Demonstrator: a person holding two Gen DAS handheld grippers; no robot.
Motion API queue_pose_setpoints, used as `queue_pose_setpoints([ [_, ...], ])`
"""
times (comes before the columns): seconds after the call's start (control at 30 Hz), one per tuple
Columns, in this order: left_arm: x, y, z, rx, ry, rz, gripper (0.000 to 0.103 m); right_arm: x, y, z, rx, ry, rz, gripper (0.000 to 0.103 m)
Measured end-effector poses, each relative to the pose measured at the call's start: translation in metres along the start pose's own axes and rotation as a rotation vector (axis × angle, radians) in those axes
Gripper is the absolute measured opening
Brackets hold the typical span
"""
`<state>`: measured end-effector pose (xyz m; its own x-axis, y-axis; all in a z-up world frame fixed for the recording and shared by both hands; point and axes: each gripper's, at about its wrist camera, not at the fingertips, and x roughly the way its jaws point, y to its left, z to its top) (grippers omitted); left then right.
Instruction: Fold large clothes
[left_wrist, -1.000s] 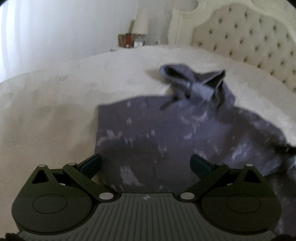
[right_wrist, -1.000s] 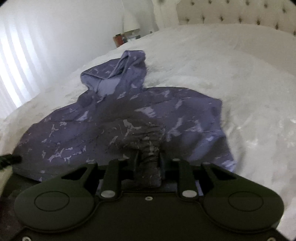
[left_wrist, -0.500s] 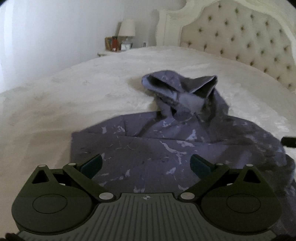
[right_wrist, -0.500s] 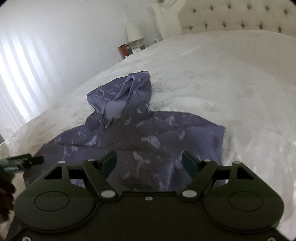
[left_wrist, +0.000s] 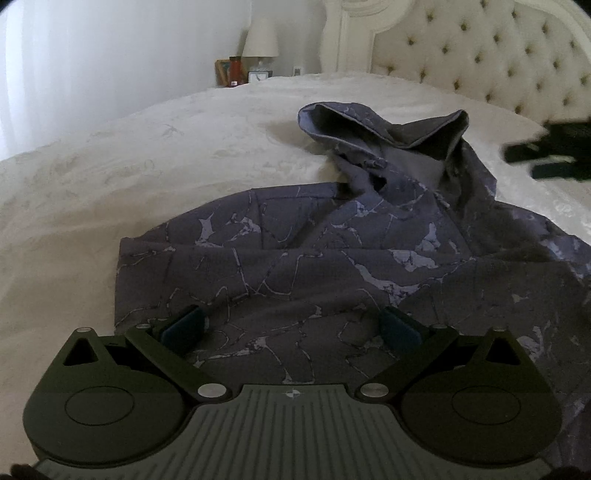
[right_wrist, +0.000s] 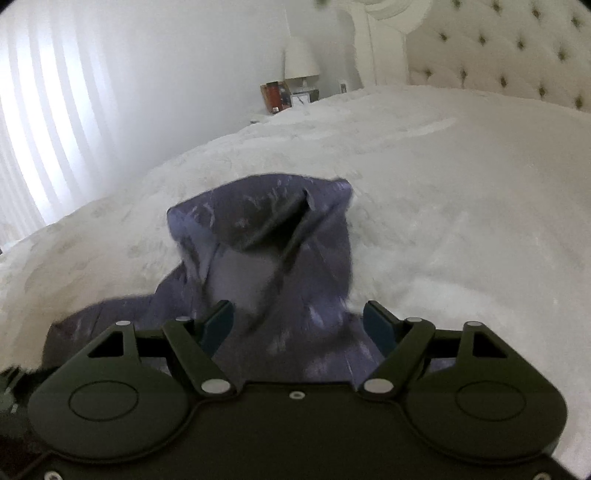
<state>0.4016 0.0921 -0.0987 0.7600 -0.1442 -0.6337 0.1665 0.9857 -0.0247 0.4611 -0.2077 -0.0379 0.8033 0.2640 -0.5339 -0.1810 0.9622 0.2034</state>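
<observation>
A dark purple marbled hoodie (left_wrist: 332, 266) lies on a white bed, folded into a rough rectangle with its hood (left_wrist: 388, 133) standing open at the far end. My left gripper (left_wrist: 291, 326) is open and empty above the near edge of the body. My right gripper (right_wrist: 301, 326) is open and empty, low over the neck of the hoodie, looking at the hood (right_wrist: 273, 229) and its drawstring. The right gripper also shows blurred at the right edge of the left wrist view (left_wrist: 546, 155).
The white bedspread (left_wrist: 129, 166) spreads all round the hoodie. A tufted cream headboard (left_wrist: 480, 55) stands at the far right. A nightstand with a lamp (left_wrist: 260, 38) and small items is beyond the bed. Bright curtains (right_wrist: 48, 122) hang on the left.
My right gripper let go of the fold of fabric, opened, and moved forward toward the hood. My left gripper stayed open and drew back a little as the hoodie settled flat.
</observation>
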Motion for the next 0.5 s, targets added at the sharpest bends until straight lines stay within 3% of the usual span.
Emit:
queue_pose_setpoints([
  [0.3, -0.001, -0.001, 0.004, 0.007, 0.01, -0.007, 0.103, 0.064, 0.012, 0.026, -0.019, 0.023, -0.072, 0.079],
  [0.43, -0.009, 0.002, 0.013, 0.018, 0.032, -0.033, 0.103, 0.068, -0.017, 0.032, 0.015, -0.003, -0.184, 0.076],
  [0.5, -0.015, 0.005, 0.02, 0.001, 0.036, -0.048, 0.103, 0.063, -0.042, 0.03, 0.072, -0.004, -0.2, 0.076],
])
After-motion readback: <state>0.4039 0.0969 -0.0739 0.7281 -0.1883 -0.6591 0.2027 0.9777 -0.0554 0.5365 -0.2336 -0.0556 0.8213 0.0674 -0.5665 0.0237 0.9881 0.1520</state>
